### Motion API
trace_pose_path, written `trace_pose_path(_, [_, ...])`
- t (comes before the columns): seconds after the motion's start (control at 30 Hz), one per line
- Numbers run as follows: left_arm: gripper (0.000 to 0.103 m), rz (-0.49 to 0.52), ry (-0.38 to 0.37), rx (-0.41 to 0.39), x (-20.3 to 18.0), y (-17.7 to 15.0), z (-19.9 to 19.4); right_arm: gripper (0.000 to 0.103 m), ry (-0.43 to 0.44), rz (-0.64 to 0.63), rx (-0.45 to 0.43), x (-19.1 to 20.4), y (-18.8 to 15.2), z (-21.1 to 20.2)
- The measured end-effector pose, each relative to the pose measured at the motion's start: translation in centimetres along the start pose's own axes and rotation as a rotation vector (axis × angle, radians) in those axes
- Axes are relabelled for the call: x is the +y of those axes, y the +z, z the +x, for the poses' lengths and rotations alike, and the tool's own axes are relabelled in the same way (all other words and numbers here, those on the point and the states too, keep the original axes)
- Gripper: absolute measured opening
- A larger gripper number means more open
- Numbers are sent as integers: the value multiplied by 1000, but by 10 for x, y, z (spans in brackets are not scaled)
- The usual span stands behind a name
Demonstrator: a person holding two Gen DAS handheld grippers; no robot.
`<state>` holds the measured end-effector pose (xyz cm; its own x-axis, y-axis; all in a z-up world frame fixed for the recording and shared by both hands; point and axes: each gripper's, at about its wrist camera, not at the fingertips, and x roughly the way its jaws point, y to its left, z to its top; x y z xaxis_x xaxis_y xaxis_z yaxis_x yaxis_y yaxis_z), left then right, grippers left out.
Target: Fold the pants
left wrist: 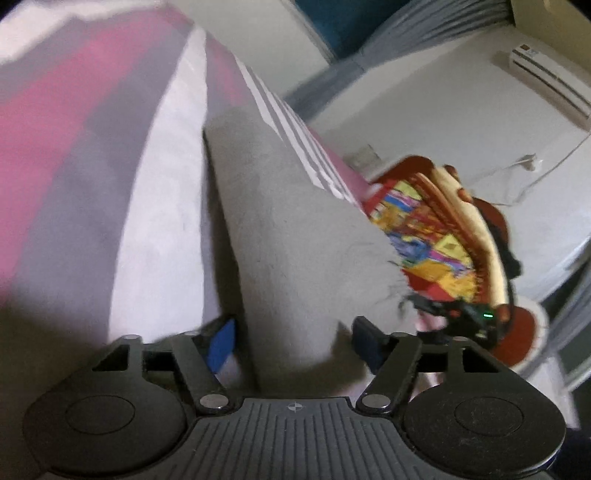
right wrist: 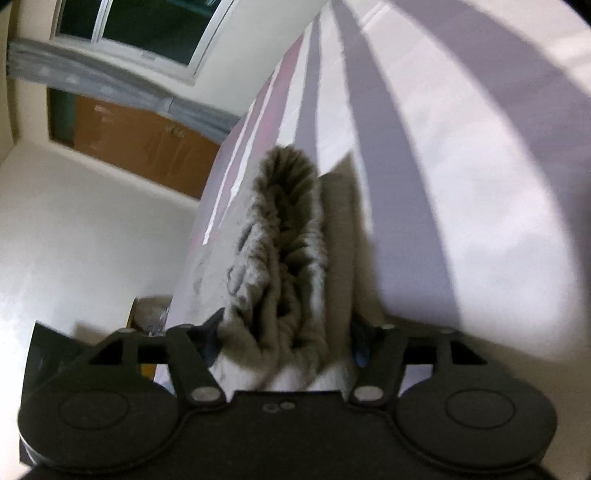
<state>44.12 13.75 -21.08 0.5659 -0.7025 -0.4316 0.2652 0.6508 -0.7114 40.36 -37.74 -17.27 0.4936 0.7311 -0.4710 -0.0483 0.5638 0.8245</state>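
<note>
Black linkage arms and round pivot housings fill the lower edge of both wrist views. Left tool [left wrist: 295,343]: jaws spread wide, blue pads standing off on either side of a fold of the grey pants [left wrist: 280,229]; neither pad presses the cloth. The fold runs straight ahead from between the jaws, broad at the tool and narrowing away from it, lying on a striped bedsheet [left wrist: 110,166] of pink, grey and white bands. That sheet extends ahead and to the left of the tool. Ahead and to the right, just past the far edge of the pants, the other handheld unit shows with a green light, blurred, against a person's multicoloured patterned garment [left wrist: 432,236]. Further right: white wall with an air conditioner [left wrist: 550,81].

Right tool [right wrist: 286,339]: jaws likewise spread, pads clear of the fabric on both sides as far as the blur allows. Bunched, gathered waistband [right wrist: 284,240] of the pants sits between the jaws and stretches directly ahead, its ruffled edge uppermost, a flatter layer of the same cloth just to its right. Striped sheet lies ahead and right of this tool; left of it, a window [right wrist: 129,33] and a brown cabinet [right wrist: 147,144] against the wall. Both frames motion-blurred.
</note>
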Motion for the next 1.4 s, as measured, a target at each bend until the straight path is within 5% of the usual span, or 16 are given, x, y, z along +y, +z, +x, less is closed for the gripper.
trace_pose_path(0.13, [95,67,187,-105,-28,-23,-25,102,-81,-67,-14,16,-25,-21])
trace_pose_path(0.23, [96,146,348,-136,-56,-40,-43,103,-205,-182,-64,44,-52,-41])
trace_pose_path(0.33, [103,210,385,-164,-93,-55,-68,103,-316,-381,-184,89,-94,-72])
trace_pose_path(0.47, [103,330,469,-194,-145,-79,-109,103,-375,-527,-233,138,-144,-96])
trace_pose_path(0.63, [103,444,587,-258,-199,-108,-164,103,-437,-581,-345,186,-196,-133])
trace_pose_path(0.83, [103,423,540,-296,-248,-126,-218,103,-483,-587,-387,227,-236,-168])
trace_pose_path(1.4, [103,424,433,-340,-335,-156,-264,103,-481,-693,-441,289,-298,-213])
